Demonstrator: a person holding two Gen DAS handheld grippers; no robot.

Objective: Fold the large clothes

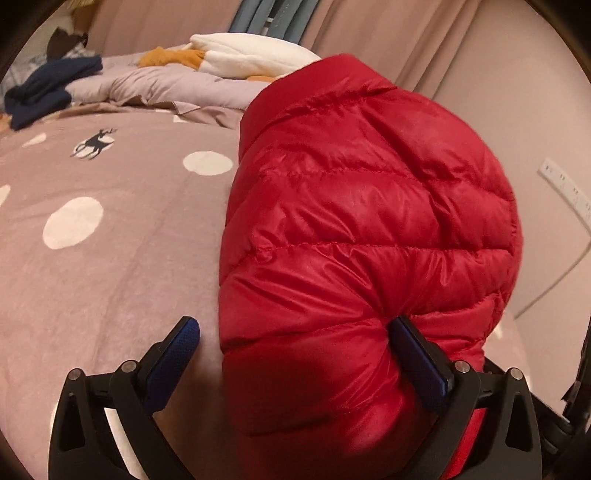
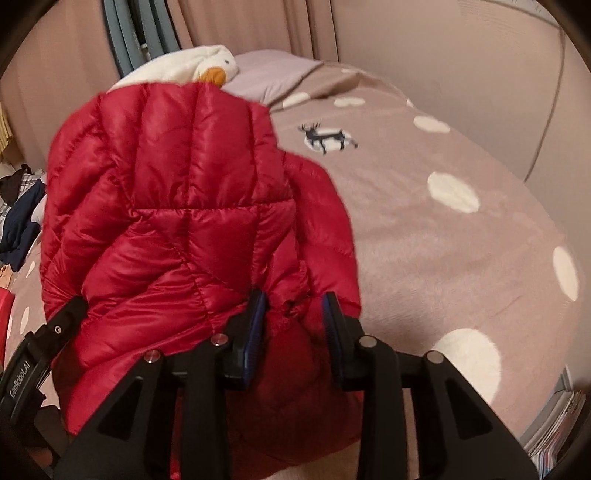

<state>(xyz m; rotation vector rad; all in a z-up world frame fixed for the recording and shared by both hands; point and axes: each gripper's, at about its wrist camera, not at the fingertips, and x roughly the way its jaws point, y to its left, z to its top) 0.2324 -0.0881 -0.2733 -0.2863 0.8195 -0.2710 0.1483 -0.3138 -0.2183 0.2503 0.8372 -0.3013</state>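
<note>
Your biggest obstacle is the red puffer jacket [image 1: 365,229] itself: it bulges right up in front of both cameras and blocks most of the middle. In the left wrist view, the bedspread [image 1: 110,266] to the left of it is open, flat and bare. Further back it gets crowded: a navy garment [image 1: 48,88], a rumpled grey pillow [image 1: 155,86] and a white plush toy [image 1: 251,55] sit along the head end. In the right wrist view, the bedspread [image 2: 443,251] to the right of the jacket is clear out to the wall [image 2: 480,74]. Curtains [image 2: 240,26] close off the back.
</note>
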